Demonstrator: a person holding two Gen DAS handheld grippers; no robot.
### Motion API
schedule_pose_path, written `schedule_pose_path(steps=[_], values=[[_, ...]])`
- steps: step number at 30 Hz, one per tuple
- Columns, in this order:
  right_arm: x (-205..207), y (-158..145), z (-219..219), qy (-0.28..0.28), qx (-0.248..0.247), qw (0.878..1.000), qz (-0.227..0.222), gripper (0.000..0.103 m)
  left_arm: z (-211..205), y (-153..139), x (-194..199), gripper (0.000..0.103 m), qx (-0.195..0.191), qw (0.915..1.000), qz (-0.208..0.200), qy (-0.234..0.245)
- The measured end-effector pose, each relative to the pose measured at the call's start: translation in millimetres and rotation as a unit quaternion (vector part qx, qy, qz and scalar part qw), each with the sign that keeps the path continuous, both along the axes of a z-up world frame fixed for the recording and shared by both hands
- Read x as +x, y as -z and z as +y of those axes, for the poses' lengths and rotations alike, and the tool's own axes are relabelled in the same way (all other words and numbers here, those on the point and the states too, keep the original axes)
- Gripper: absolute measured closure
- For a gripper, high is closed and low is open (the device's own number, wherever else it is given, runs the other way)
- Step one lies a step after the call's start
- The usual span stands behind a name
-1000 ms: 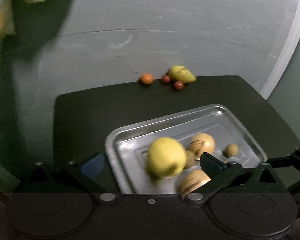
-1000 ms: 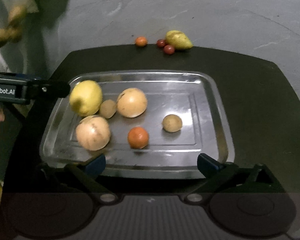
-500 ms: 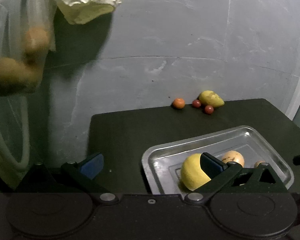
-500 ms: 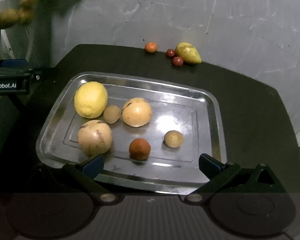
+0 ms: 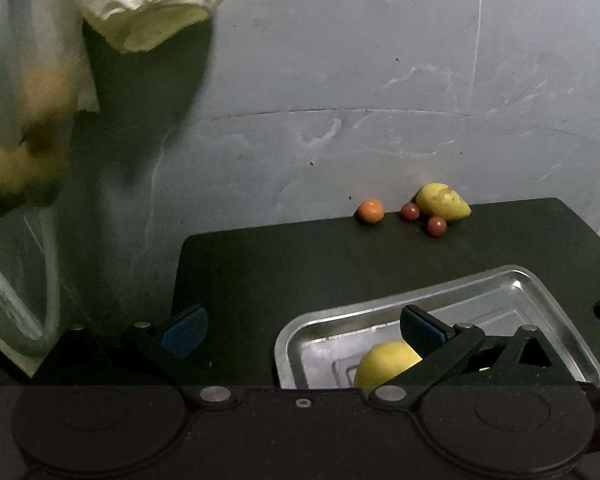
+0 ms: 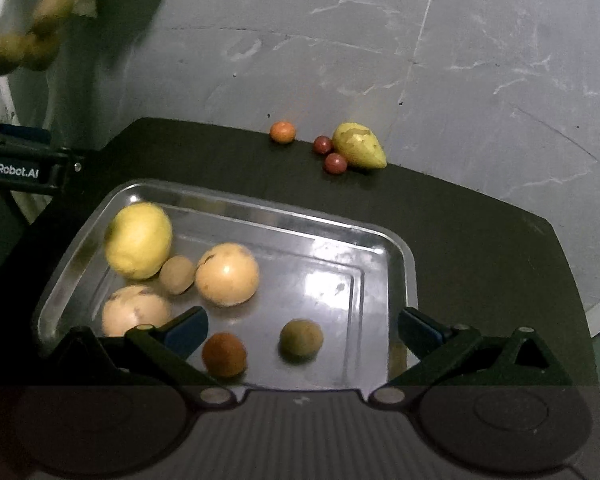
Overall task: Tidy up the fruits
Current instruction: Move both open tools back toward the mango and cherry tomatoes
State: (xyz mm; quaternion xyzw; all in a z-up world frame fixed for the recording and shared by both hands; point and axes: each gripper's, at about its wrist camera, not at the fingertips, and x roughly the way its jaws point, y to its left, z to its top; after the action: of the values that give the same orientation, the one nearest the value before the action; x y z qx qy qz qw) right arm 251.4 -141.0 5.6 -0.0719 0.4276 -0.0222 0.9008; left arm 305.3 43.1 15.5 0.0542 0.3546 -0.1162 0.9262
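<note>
Metal tray (image 6: 396, 248) sits on a dark table (image 6: 480, 248), rim bright under the light. Inside, six fruits: a yellow lemon (image 6: 139, 241) at 10 o'clock of the tray floor, close to the left wall; a small brown fruit (image 6: 177, 274) touching it at its 4 o'clock; a pale orange round fruit (image 6: 227, 274) just beside that one; a second pale round fruit (image 6: 135, 312) at the near left, partly behind a finger; a small orange fruit (image 6: 224, 354) at 6 o'clock; a small greenish-brown fruit (image 6: 301, 338) apart, right of it.

Outside the tray, at the table's far edge, 12 o'clock: a small orange fruit (image 6: 283, 132), two red fruits (image 6: 323, 145) (image 6: 335, 163), and a yellow-green pear (image 6: 358, 150) touching them.

Right gripper (image 6: 302, 326) hovers over the tray's near edge, jaws spread wide, holding nothing. Left gripper (image 5: 302, 326) likewise spread and empty, at the tray's left end; its right finger (image 5: 424, 326) overlaps the lemon (image 5: 384, 364) in view.

A clear bag (image 5: 24, 128) with blurred yellowish fruit hangs at 9 o'clock.
</note>
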Motion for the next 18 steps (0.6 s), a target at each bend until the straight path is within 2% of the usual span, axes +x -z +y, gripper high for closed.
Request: schedule_pose_path(steps=[7, 18], values=[[18, -2, -15, -0.005, 0.007, 1.0, -0.012, 0.0, -22, 3, 19, 0.001, 0.012, 0.9998, 0.017, -0.004], [57, -3, -47, 0.004, 0.031, 0.999, -0.028, 0.0, -54, 11, 67, 0.001, 0.032, 0.9982, 0.045, 0.025]])
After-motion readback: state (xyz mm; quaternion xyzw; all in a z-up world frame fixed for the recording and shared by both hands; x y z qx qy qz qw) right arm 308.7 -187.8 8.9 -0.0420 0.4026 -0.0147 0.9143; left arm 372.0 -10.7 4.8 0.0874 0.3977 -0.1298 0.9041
